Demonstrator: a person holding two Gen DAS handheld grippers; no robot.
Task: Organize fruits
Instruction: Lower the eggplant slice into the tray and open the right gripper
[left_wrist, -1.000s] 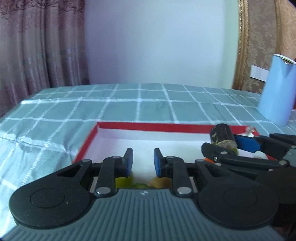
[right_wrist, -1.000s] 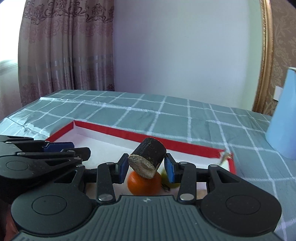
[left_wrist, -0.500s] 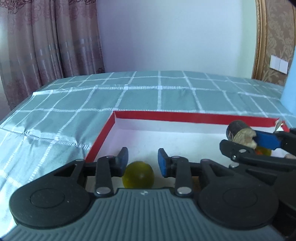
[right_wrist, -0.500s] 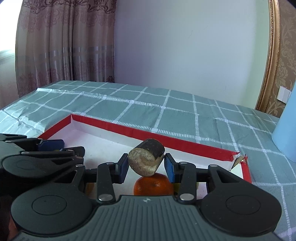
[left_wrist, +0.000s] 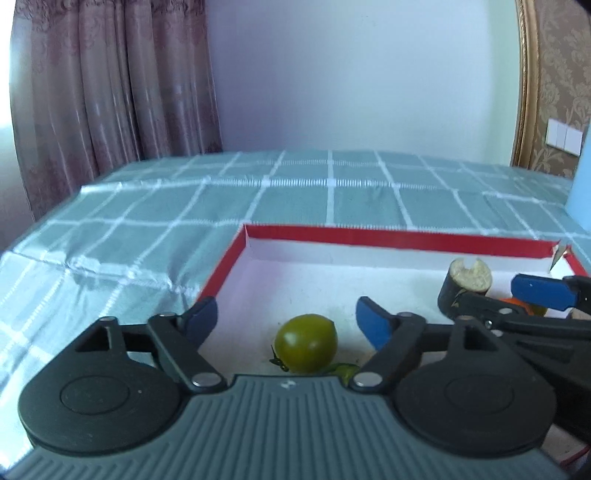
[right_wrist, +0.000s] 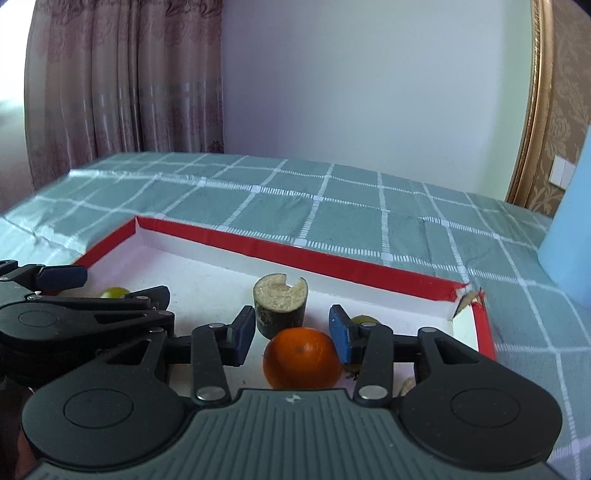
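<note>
while both grippers hang over it, a shallow red-rimmed white cardboard tray (right_wrist: 369, 271) on the teal checked tablecloth (right_wrist: 332, 206) holds all the fruit.

largest first: the tablecloth spreads back to a pale wall, with pinkish pleated curtains (left_wrist: 110, 92) at the left and a pale blue cylindrical container (right_wrist: 569, 229) at the right edge. the tray's far right corner is torn. the left gripper (left_wrist: 286, 319) has its blue-padded jaws spread wide, holding nothing, with a small round green tomato (left_wrist: 306, 341) lying on the tray floor between them. the right gripper (right_wrist: 291, 332) is likewise parted and empty; a round orange tangerine (right_wrist: 301, 358) sits between its pads, and a short dark-skinned sugarcane stub (right_wrist: 280, 306) stands upright just behind, touching the tangerine. another small green fruit (right_wrist: 360, 318) peeks from behind the right pad.
</note>
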